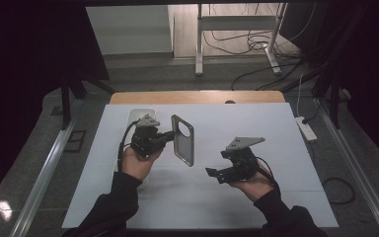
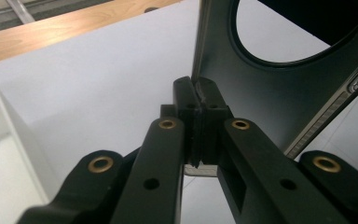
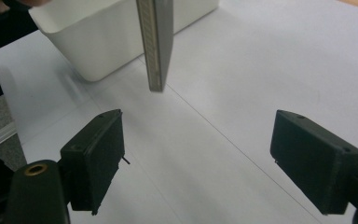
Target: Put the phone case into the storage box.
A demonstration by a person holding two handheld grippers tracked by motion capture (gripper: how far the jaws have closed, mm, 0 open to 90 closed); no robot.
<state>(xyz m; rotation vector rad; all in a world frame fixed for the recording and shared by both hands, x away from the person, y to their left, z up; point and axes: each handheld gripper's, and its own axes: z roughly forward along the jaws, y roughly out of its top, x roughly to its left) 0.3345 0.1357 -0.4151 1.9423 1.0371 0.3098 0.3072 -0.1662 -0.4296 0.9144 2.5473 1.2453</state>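
**Phone case held up over the white sheet**

Above the middle of the desk (image 1: 197,97), I had the left tongs (image 1: 170,135) clamped on one long edge of the dark phone case (image 1: 183,140), which stood upright in the air, clear of the surface. From the left gripper view the two pads met on the thin wall of the case, and only part of the case fitted the picture: its round camera opening was cut off at the top and right. I could not make out the very tip of the pinch, as the pads covered it. From the right gripper view I saw only the case's lower end, edge-on, with its upper part running out of the top of the picture.

My right tongs (image 1: 216,174) stood wide apart with nothing between them, low and to the right of the case and well short of it. Both my sleeves were cut off at the bottom of the high view.

A white tray (image 1: 137,112) lay behind my left hand, mostly hidden by it and the gripper; its near corner showed in the right gripper view. White paper (image 1: 256,123) covered the desk, leaving a wooden strip bare at the far edge. Beyond lay a grey floor with loose cables, a metal frame's legs (image 1: 199,49) and a power strip (image 1: 306,127) to the right; both sides of the room were too dark to read.
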